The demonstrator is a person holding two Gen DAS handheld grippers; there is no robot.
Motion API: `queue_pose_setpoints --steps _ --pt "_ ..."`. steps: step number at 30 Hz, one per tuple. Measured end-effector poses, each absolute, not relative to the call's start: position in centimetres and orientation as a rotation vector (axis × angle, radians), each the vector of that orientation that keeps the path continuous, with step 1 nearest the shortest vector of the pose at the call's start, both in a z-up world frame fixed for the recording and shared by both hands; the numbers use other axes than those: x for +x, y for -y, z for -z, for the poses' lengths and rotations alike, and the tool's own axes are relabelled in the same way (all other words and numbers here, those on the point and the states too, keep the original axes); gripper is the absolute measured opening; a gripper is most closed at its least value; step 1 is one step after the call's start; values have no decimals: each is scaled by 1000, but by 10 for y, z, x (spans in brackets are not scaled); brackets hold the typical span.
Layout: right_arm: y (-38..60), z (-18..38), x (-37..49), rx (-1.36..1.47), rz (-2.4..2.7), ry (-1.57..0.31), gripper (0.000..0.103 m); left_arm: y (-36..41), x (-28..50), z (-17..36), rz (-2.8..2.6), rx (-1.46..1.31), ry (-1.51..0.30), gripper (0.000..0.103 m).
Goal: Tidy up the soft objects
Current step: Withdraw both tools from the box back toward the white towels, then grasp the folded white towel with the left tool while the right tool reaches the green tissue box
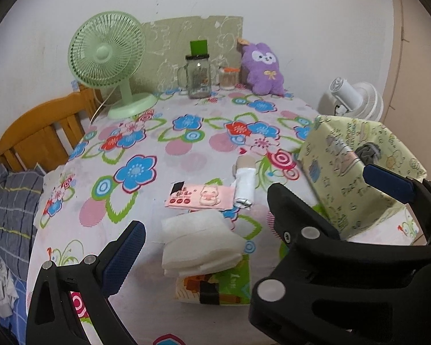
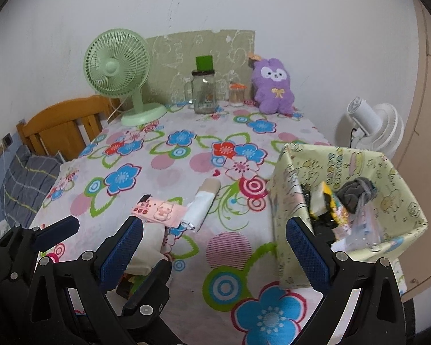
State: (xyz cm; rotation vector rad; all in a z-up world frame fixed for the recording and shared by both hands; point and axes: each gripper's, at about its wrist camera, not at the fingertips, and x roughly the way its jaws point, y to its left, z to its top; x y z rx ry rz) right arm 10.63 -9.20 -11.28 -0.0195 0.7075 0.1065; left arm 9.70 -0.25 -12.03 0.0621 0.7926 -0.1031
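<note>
A folded white soft pad (image 1: 201,238) lies on a colourful flat packet (image 1: 215,287), between the fingers of my open left gripper (image 1: 204,230). Beyond it are a pink pig-print pack (image 1: 198,198) and a white roll on a cardboard tube (image 1: 244,184). A purple plush rabbit (image 2: 273,89) sits at the table's far edge. My right gripper (image 2: 215,227) is open over bare tablecloth, its right finger by the yellow-green patterned box (image 2: 287,201). Inside the box lie a grey rolled cloth (image 2: 356,192) and other items. The left gripper's fingers (image 2: 60,230) cross into the right wrist view and partly hide the pad (image 2: 152,244).
At the back of the floral tablecloth (image 2: 230,258) stand a green desk fan (image 2: 117,69), a glass mug jar (image 2: 204,92) and a small toothpick jar (image 2: 237,95). A white fan (image 2: 373,123) stands off the right edge. A wooden chair (image 1: 43,132) and bedding (image 1: 8,201) are on the left.
</note>
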Motion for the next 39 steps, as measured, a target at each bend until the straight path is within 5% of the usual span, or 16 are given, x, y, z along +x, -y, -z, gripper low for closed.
queue_pose_setpoints --steps 15,39 --pt "78 141 132 -48 -127 -785 90 -12 120 151 81 12 -880 101" --pt "64 154 154 -46 -167 -834 88 -25 135 161 104 -51 -912 55"
